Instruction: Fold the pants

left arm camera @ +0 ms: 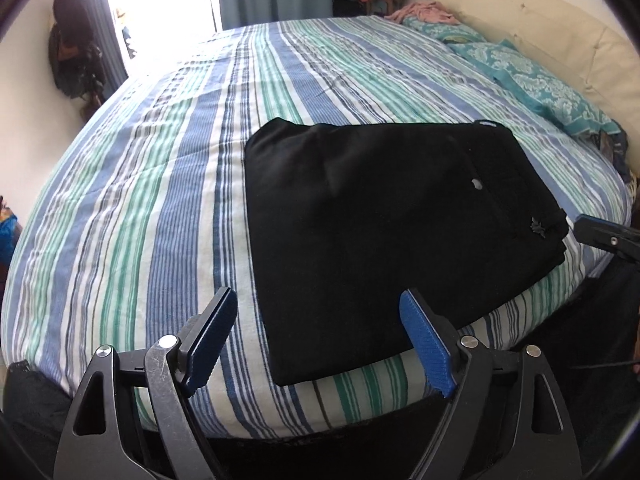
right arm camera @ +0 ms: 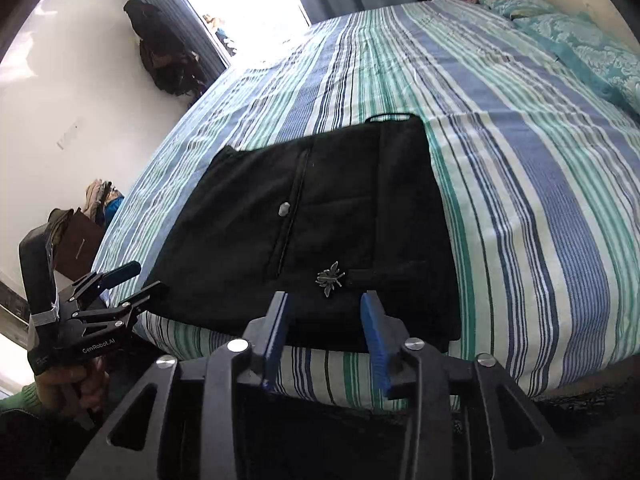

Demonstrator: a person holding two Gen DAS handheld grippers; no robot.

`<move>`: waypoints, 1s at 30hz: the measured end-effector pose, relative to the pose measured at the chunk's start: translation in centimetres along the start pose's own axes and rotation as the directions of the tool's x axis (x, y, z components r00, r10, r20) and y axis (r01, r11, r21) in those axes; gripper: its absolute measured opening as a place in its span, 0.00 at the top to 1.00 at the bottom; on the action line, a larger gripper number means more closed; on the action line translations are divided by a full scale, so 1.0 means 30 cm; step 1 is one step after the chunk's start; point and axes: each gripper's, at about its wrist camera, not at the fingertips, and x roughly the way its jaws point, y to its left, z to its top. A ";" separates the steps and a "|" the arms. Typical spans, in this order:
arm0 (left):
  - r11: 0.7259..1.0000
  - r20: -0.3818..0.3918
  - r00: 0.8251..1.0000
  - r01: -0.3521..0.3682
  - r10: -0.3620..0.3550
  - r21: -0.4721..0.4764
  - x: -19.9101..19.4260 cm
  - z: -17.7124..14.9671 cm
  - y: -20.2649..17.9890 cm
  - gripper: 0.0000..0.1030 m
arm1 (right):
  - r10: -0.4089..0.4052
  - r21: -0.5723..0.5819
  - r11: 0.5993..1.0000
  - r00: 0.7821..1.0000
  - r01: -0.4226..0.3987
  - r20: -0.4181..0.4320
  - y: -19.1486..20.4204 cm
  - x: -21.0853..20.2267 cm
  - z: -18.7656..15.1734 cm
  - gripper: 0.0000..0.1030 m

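Black pants (left arm camera: pixel 384 224) folded on striped bed (left arm camera: pixel 160 184).
Both tools open, empty (left tool (left arm camera: pixel 316 336), right tool (right arm camera: pixel 326 332)), just short of near edge.

the only words to read are "genrobot.ai", in small white letters on the black side of the left gripper (right arm camera: pixel 134 280), seen from the right wrist view. nothing else in either view has letters or numbers clear enough to read.
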 end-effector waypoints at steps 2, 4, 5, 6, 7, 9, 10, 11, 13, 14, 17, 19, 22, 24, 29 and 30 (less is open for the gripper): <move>1.000 -0.008 1.000 -0.013 0.013 -0.013 0.001 0.006 0.014 0.17 | -0.030 0.005 1.000 0.993 0.030 0.116 0.013 -0.071 -0.022 0.06; 1.000 -0.016 1.000 -0.026 0.026 -0.017 0.008 0.007 0.023 0.17 | -0.062 0.006 0.998 0.981 0.062 0.183 0.026 -0.111 -0.028 0.05; 0.999 -0.019 0.999 -0.033 0.032 -0.015 0.010 0.005 0.024 0.17 | -0.064 0.011 0.998 0.979 0.063 0.196 0.027 -0.120 -0.022 0.05; 0.999 -0.023 0.999 -0.037 0.037 -0.013 0.012 0.003 0.024 0.17 | -0.063 0.016 0.998 0.977 0.061 0.206 0.030 -0.122 -0.014 0.05; 0.999 -0.027 0.999 -0.040 0.040 -0.009 0.013 0.000 0.023 0.17 | -0.070 0.021 0.998 0.975 0.067 0.211 0.028 -0.123 -0.007 0.05; 0.999 -0.030 0.998 -0.050 0.050 -0.005 0.011 -0.003 0.021 0.16 | -0.093 0.033 0.996 0.974 0.088 0.206 0.028 -0.110 0.004 0.05; 0.999 -0.029 0.998 -0.054 0.054 -0.004 0.009 -0.003 0.021 0.16 | -0.099 0.040 0.995 0.975 0.093 0.201 0.027 -0.106 0.004 0.05; 0.998 -0.029 0.998 -0.057 0.057 -0.005 0.007 -0.004 0.022 0.16 | -0.101 0.046 0.995 0.975 0.094 0.198 0.025 -0.103 0.003 0.05; 0.998 -0.032 0.998 -0.060 0.059 -0.008 0.008 -0.001 0.024 0.16 | -0.106 0.049 0.994 0.975 0.098 0.194 0.020 -0.107 -0.005 0.05; 0.998 -0.034 0.998 -0.059 0.059 -0.009 0.009 -0.002 0.025 0.16 | -0.109 0.048 0.994 0.975 0.101 0.196 0.021 -0.109 -0.008 0.05; 0.998 -0.039 0.997 -0.064 0.064 -0.003 0.013 -0.003 0.023 0.16 | -0.114 0.042 0.993 0.973 0.107 0.200 0.024 -0.111 -0.012 0.05; 0.998 -0.041 0.997 -0.066 0.066 0.002 0.015 -0.003 0.017 0.16 | -0.111 0.043 0.994 0.974 0.105 0.199 0.021 -0.111 -0.015 0.05; 0.998 -0.044 0.997 -0.068 0.068 0.009 0.017 -0.004 0.012 0.16 | -0.111 0.049 0.993 0.974 0.104 0.195 0.015 -0.107 -0.015 0.05; 0.998 -0.047 0.997 -0.067 0.068 0.011 0.018 -0.005 0.010 0.16 | -0.109 0.052 0.994 0.974 0.101 0.197 0.013 -0.108 -0.016 0.05; 0.999 -0.053 0.998 -0.035 0.034 -0.019 0.015 -0.013 0.039 0.14 | -0.108 0.062 0.993 0.976 0.098 0.189 0.006 -0.102 -0.019 0.05; 0.999 -0.058 0.998 -0.021 0.019 -0.031 0.018 -0.014 0.047 0.14 | -0.106 0.065 0.993 0.976 0.095 0.190 0.004 -0.102 -0.020 0.05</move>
